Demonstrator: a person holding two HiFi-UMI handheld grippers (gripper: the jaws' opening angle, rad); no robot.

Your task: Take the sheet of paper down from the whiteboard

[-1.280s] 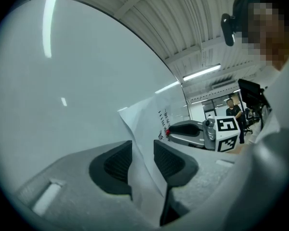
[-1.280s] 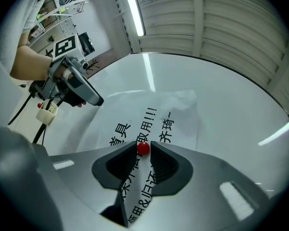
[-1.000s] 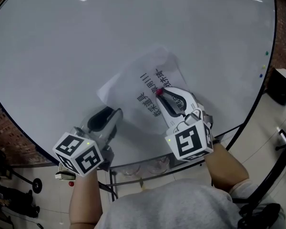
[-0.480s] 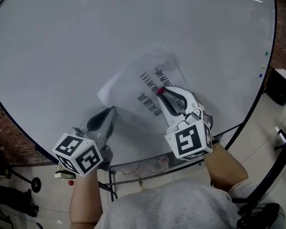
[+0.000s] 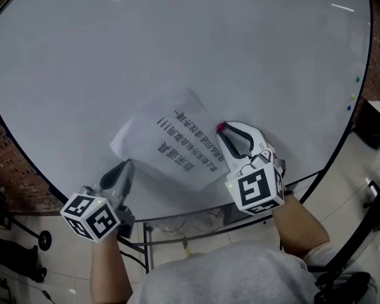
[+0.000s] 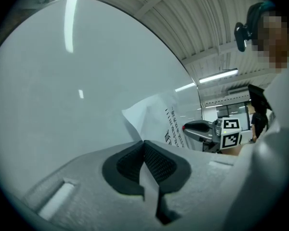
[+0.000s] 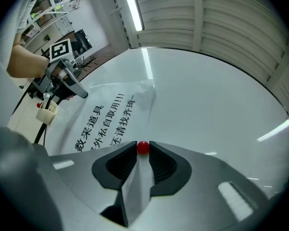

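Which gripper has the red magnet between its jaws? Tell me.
The right gripper: its jaw tips pinch the red magnet. The left gripper is shut on a corner of the sheet of paper, no magnet.

The right hand-held gripper (image 7: 143, 151) has its two jaws closed on a small red ball (image 7: 143, 147), pressing it from both sides at their very tips. Straight ahead of the jaws spreads the whiteboard (image 7: 197, 95). Just left of the jaw tips, the sheet of paper (image 7: 108, 117) lies against the board, with rows of black print on it. At the sheet's far left edge sits the tip of the left hand-held gripper (image 7: 81, 94). Its marker cube (image 7: 60, 48) is above, and a hand (image 7: 26, 61) carries it.
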